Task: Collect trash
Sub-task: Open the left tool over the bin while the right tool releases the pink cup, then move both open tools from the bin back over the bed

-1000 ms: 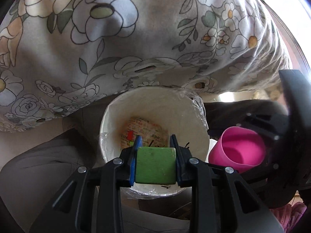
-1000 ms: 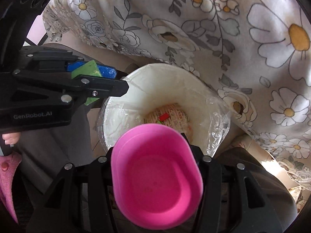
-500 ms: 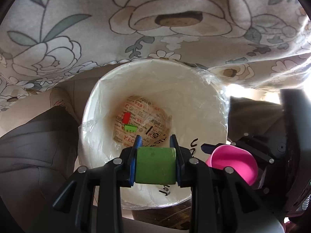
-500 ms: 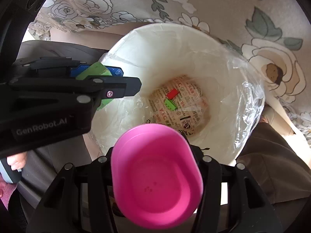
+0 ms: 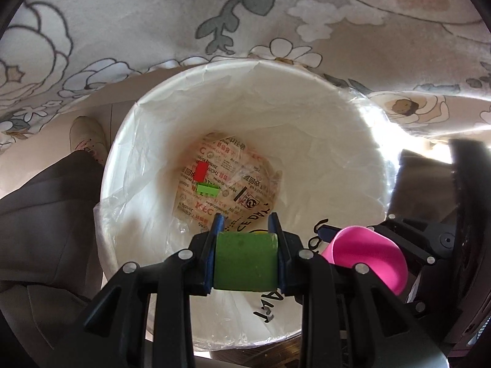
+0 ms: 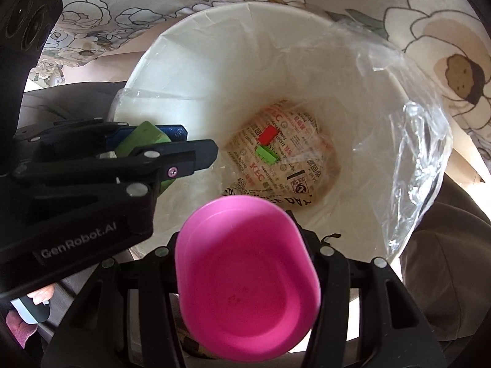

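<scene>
A white bucket lined with clear plastic stands below both grippers. On its bottom lie a printed paper wrapper, a red brick and a small green brick. My left gripper is shut on a green block and holds it over the bucket's near rim. My right gripper is shut on a pink cup, its mouth facing the camera, above the bucket's near edge.
A floral tablecloth hangs just behind the bucket. Dark trouser legs flank the bucket on both sides, and a shoe rests on the floor at left.
Both grippers have moved forward and down over the bucket, which now fills the views. The green block and pink cup stay gripped.
</scene>
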`<state>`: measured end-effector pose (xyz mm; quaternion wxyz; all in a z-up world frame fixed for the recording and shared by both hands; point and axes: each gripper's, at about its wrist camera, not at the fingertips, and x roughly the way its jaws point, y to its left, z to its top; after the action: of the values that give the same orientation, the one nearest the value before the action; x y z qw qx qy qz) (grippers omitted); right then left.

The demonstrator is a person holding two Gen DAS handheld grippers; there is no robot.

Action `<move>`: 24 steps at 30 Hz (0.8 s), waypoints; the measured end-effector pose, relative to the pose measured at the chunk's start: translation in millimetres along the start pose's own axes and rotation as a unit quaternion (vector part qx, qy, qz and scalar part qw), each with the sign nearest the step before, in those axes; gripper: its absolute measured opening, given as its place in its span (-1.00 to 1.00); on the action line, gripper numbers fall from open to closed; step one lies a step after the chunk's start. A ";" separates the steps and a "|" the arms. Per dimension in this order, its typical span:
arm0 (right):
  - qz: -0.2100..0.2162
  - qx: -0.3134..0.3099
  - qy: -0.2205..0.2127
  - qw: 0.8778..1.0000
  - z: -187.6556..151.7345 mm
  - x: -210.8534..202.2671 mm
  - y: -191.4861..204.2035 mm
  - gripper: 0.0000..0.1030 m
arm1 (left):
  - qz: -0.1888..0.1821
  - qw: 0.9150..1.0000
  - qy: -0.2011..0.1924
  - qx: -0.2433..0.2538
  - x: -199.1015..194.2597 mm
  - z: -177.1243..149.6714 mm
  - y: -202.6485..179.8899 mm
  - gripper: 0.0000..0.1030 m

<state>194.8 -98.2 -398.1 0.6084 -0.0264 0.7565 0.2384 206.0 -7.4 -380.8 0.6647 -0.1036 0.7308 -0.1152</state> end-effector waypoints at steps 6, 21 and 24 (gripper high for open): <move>-0.004 -0.007 0.020 1.000 -1.3 11.9 1.3 0.02 | -0.003 1.000 0.012 -0.007 9.3 2.2 2.4 -0.37; -0.017 0.006 0.026 0.999 -1.5 22.7 -4.2 0.10 | 0.004 1.000 0.008 -0.009 7.9 1.7 4.1 -0.09; -0.018 0.006 0.027 0.999 -1.4 22.3 -3.6 0.10 | 0.004 1.000 0.007 -0.008 7.7 1.7 4.3 -0.09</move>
<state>188.9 -96.3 -419.8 0.5922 -0.0423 0.7735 0.2219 207.0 -5.7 -389.5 0.6593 -0.1053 0.7367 -0.1073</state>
